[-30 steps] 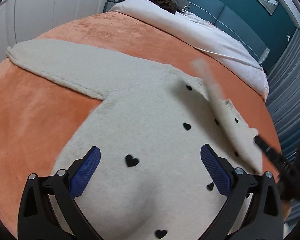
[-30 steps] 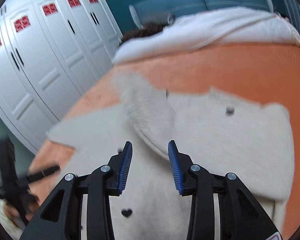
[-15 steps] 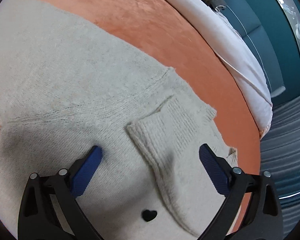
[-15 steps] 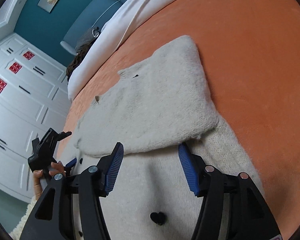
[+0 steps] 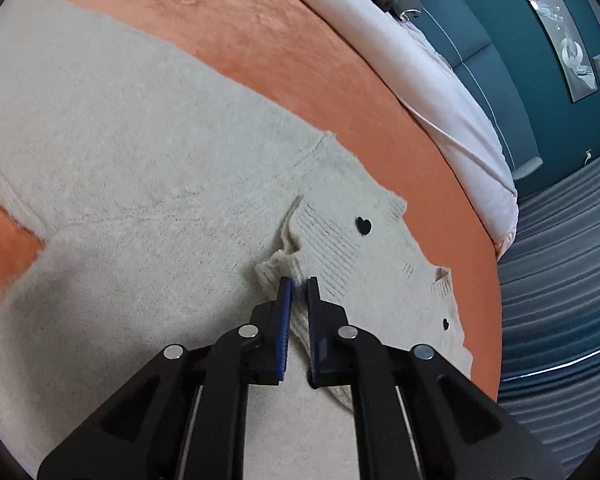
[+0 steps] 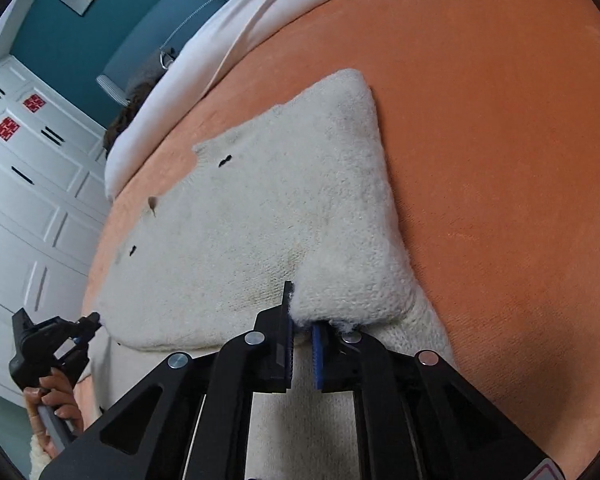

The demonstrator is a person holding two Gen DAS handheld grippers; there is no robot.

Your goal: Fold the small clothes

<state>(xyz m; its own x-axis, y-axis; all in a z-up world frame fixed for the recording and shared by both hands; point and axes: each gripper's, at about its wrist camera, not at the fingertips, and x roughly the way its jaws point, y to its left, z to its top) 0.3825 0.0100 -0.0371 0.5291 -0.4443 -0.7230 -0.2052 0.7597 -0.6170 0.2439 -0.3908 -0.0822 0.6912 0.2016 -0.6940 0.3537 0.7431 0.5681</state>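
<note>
- Cream knit, fuzzy and loosely woven, is lying spread on the orange bedspread: this cardigan, with its small black heart buttons, is resting front up, one sleeve stretching away across the left wrist view
- The left hand-held gripper is closing its blue pads on the ribbed cuff of the sleeve already lying across the chest, and knit is bunching between the jaws
- The right hand-held gripper is closing on the near edge of the folded-over flap in the right wrist view; fabric is sitting between its pads, and the far pad is partly buried in the pile
- Both hand-held grippers are pinching cloth near the garment's middle, so the step in hand seems to be tidying the folded sleeve before the body gets folded
- Doing it well likely means lifting only the top layer: with knit this thick, a deep bite could be dragging the layer underneath along
- Moving both hands together and keeping them low should be helping the fold edge stay straight, since the plush bedspread is probably gripping the wool
- The person's hand, seen at the left edge of the right wrist view, is holding the other tool just beside the cardigan's edge
- A gentle pull is wiser than a tug, as the ribbing is looking stretchy
</note>
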